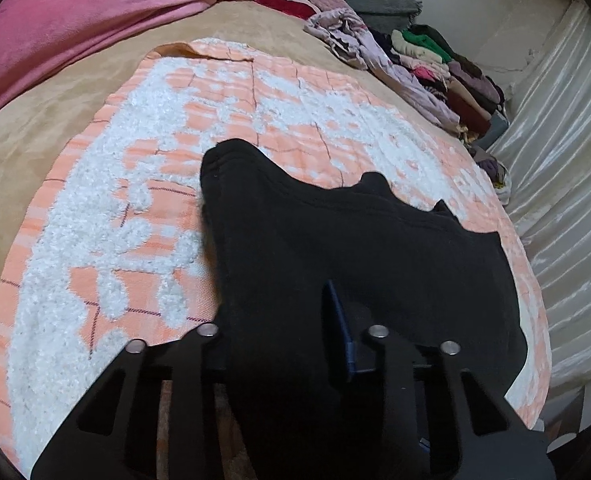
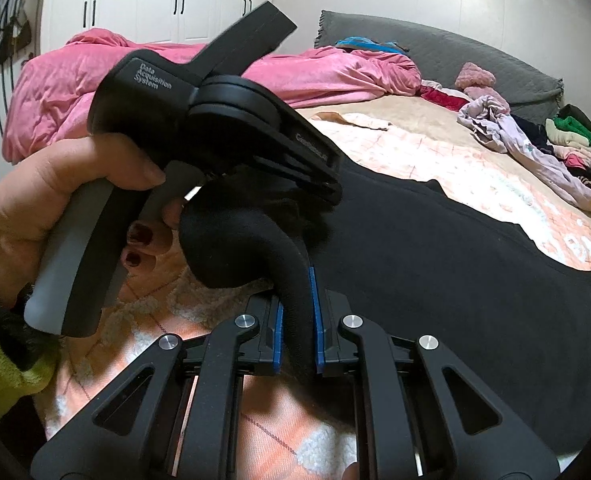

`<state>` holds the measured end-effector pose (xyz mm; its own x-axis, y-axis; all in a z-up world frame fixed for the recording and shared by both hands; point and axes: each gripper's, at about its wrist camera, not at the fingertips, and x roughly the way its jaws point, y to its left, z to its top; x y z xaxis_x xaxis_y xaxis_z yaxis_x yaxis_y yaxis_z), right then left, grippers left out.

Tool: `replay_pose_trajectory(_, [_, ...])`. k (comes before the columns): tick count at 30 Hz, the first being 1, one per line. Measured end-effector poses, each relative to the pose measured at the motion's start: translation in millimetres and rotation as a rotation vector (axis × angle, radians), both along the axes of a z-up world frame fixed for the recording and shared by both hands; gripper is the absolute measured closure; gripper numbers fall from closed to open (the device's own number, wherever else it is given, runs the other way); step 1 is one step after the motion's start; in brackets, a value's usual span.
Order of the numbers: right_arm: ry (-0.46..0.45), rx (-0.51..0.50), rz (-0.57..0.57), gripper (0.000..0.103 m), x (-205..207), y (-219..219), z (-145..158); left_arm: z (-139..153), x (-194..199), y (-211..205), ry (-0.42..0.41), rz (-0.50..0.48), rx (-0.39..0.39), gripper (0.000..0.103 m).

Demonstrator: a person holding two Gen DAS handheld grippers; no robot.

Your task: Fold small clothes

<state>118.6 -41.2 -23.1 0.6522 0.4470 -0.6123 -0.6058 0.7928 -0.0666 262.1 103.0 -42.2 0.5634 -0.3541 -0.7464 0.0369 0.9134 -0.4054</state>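
A black garment [image 1: 375,248] lies spread on an orange-and-white blanket [image 1: 155,160] on the bed. In the left wrist view its near edge is bunched up between the jaws of my left gripper [image 1: 283,312]. It hides the left finger, and only one blue pad [image 1: 337,320] shows. The right wrist view shows the left gripper [image 2: 329,192] from the side, held by a hand [image 2: 35,208], with its tips clamped on a raised hump of the black garment [image 2: 455,260]. My right gripper [image 2: 297,312] is shut on a rolled fold of the same garment, pinched between its blue pads.
A pink duvet [image 1: 75,20] is heaped at the far side of the bed. A row of folded and loose clothes [image 1: 435,64] runs along the right edge, before a grey headboard [image 2: 455,52]. White wardrobes [image 2: 175,0] stand behind. Pale satin fabric [image 1: 555,140] hangs at the right.
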Motion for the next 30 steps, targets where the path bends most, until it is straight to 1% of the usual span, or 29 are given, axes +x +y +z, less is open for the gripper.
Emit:
replay_pose_trajectory(1, [0.0, 0.003, -0.002, 0.098, 0, -1, 0, 2, -1, 0, -0.007, 0.001, 0.004, 0.077])
replay_pose_trajectory(5, [0.003, 0.018, -0.01, 0.098, -1, -4, 1, 8, -5, -2, -0.023, 0.001, 0.011, 0.08])
replay_pose_trajectory(17, [0.033, 0.097, -0.044, 0.099, -6, -27, 11, 37, -29, -13, -0.098, 0.009, -0.012, 0.083])
replay_pose_trajectory(24, [0.06, 0.189, -0.084, 0.1, -1, -59, 25, 51, -30, -31, -0.098, 0.024, -0.008, 0.084])
replay_pose_trajectory(26, [0.062, 0.205, -0.095, 0.1, -1, -68, 28, 58, -28, -39, -0.1, 0.03, -0.015, 0.084])
replay_pose_trajectory(30, [0.05, 0.222, -0.118, 0.1, -2, -92, 37, 74, -26, -63, -0.12, 0.009, 0.003, 0.084])
